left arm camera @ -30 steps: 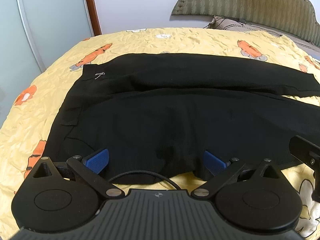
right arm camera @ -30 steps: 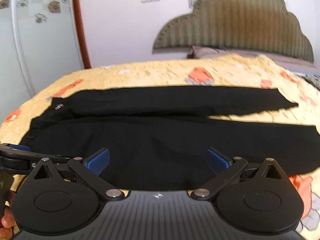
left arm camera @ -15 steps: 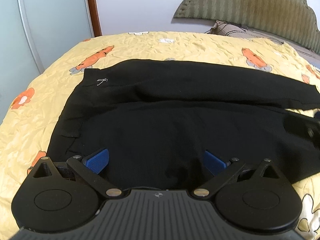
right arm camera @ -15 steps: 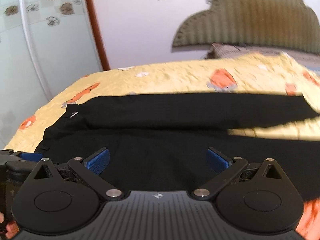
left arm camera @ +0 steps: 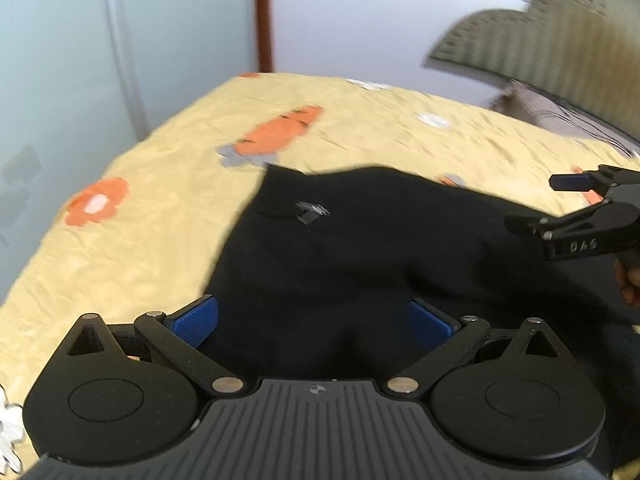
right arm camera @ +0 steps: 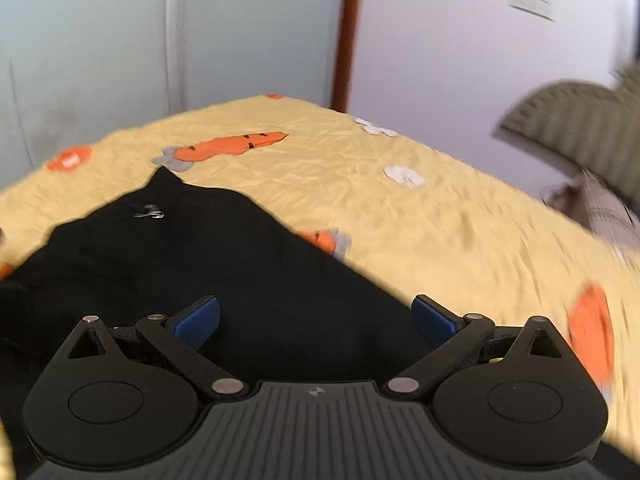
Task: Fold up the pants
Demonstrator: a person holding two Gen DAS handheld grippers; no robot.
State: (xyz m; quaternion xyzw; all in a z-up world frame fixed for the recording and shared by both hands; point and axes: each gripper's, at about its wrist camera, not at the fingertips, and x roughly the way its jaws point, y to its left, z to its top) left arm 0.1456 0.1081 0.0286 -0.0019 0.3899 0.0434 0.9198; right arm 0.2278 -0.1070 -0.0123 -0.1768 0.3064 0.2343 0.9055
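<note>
Black pants [left arm camera: 360, 248] lie flat on a yellow bedspread [left arm camera: 168, 200], with a small silver zipper pull [left arm camera: 312, 212] near the waist corner. My left gripper [left arm camera: 314, 322] is open just above the waist end of the pants, holding nothing. My right gripper [right arm camera: 316, 320] is open above the upper leg of the pants [right arm camera: 208, 256], holding nothing. The right gripper also shows at the right edge of the left wrist view [left arm camera: 576, 216]. The leg ends are out of view.
The bedspread [right arm camera: 420, 216] has orange carrot and white flower prints. A padded olive headboard [left arm camera: 540, 52] and a pillow [right arm camera: 600, 208] are at the right. Pale wardrobe doors [left arm camera: 80, 60] and a white wall stand behind the bed.
Both grippers have swung left and moved forward toward the waist end of the pants. The right gripper has moved further over the pants. Both stay open.
</note>
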